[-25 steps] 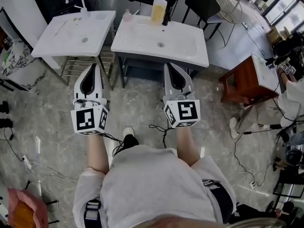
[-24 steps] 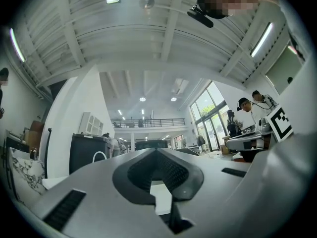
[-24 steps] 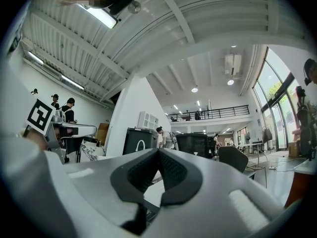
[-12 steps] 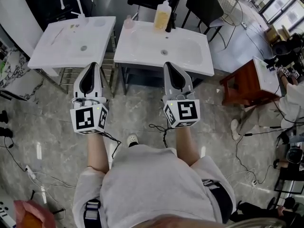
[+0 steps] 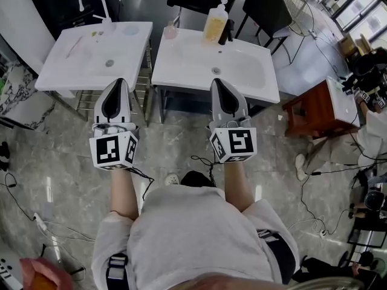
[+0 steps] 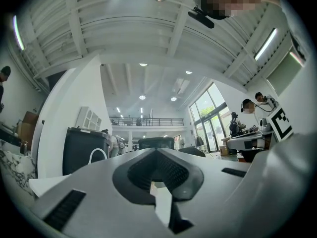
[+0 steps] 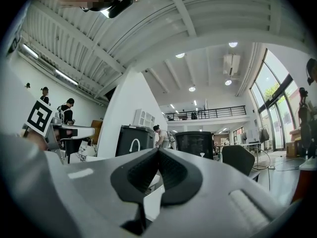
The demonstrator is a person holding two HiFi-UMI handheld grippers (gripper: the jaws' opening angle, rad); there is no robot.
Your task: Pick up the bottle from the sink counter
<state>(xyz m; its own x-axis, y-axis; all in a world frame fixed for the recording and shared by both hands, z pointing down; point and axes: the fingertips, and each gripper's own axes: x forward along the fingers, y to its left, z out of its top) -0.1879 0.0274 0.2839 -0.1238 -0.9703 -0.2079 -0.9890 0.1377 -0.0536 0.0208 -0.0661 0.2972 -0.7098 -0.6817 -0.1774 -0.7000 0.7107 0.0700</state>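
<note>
Your left tool [image 5: 116, 84] has its jaws pressed together with nothing between them, and your right tool [image 5: 220, 83] is closed and empty too. The bottle [image 5: 215, 22] stands upright straight ahead of your right tool, well apart from it, at the far edge of the white sink surface [image 5: 181, 65]. It is a clear pump bottle filled with yellowish liquid and topped by a white pump head. A dark faucet [image 5: 227, 32] rises just beside it, on the side away from your left tool.
</note>
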